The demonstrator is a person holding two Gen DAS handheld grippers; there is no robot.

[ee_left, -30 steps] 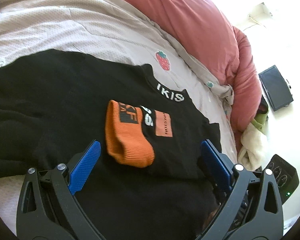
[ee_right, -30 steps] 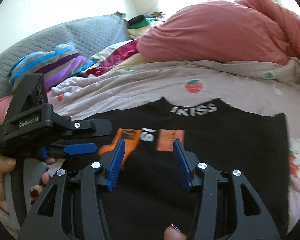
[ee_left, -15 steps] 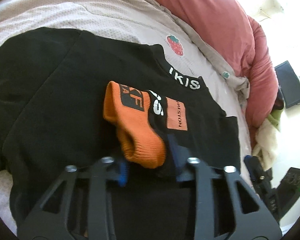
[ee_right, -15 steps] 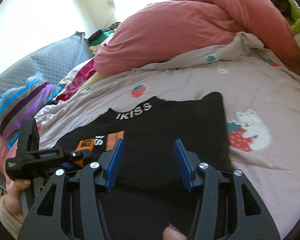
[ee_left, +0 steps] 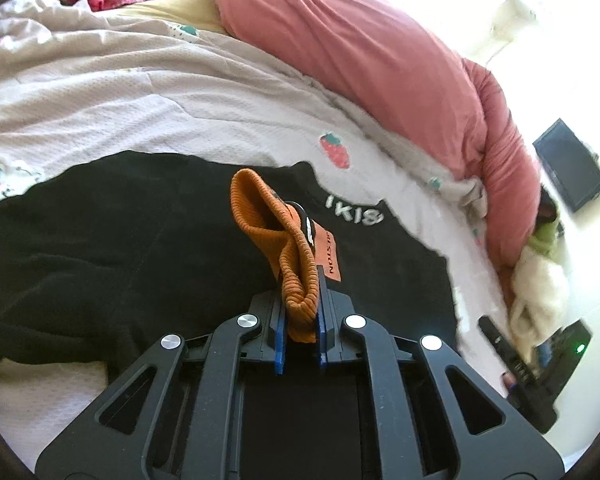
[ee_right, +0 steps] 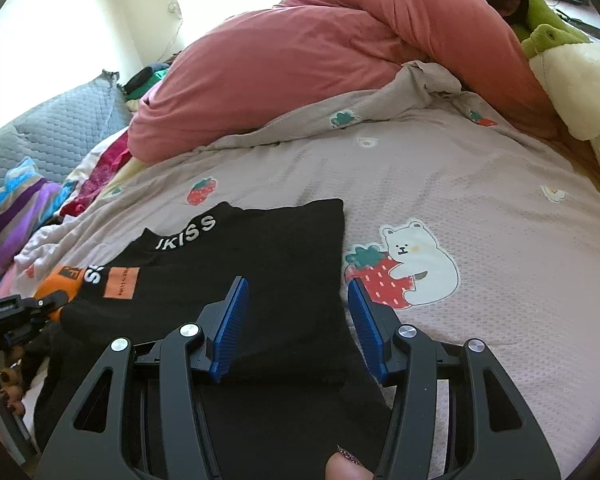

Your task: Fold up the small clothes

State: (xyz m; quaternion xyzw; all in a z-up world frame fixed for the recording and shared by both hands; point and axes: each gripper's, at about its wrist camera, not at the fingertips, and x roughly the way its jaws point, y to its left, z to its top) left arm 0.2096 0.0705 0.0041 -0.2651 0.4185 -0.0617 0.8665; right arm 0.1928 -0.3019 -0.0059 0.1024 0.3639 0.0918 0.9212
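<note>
A black sweater [ee_left: 140, 220] with white "IKISS" lettering on its collar lies spread on the bed. One sleeve with an orange ribbed cuff [ee_left: 268, 216] is folded across its chest. My left gripper [ee_left: 302, 312] is shut on that cuff, which stands pinched and raised between the blue pads. In the right wrist view the sweater [ee_right: 268, 256] fills the lower left, with the cuff [ee_right: 54, 284] at its far left. My right gripper [ee_right: 298, 304] hangs open over the sweater's right edge, the right pad above the sheet and neither pad touching the cloth.
A pink duvet [ee_right: 320, 52] is heaped along the far side of the bed. A green and cream plush toy [ee_right: 572, 60] lies at the right. Striped and red clothes [ee_right: 16, 200] pile up at the left. The bear-print sheet [ee_right: 480, 208] is bare right of the sweater.
The left jaws went from wide open to shut on the orange cuff and lifted it off the sweater. The right gripper slid across the sweater to its right edge, jaws unchanged.
</note>
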